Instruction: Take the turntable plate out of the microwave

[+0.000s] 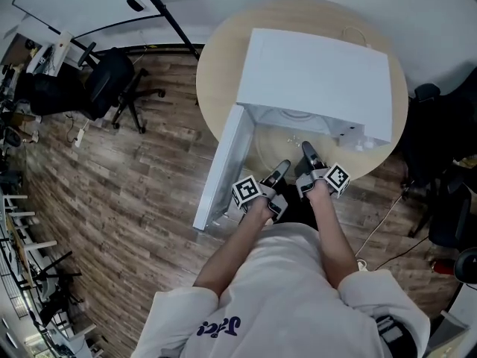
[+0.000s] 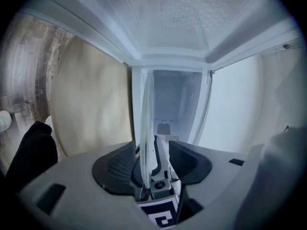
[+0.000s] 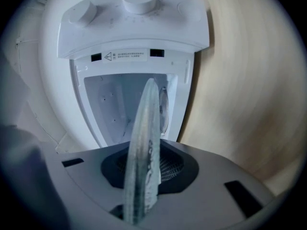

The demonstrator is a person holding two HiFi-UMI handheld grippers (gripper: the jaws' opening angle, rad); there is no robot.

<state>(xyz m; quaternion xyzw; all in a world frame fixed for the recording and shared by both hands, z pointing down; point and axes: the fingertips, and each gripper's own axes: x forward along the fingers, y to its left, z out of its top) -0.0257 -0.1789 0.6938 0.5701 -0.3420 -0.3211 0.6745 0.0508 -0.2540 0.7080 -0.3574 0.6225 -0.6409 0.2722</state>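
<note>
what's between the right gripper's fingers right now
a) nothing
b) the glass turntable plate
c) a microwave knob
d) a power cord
b: in the right gripper view the glass turntable plate stands edge-on between the fingers of the right gripper, in front of the open microwave.
</note>
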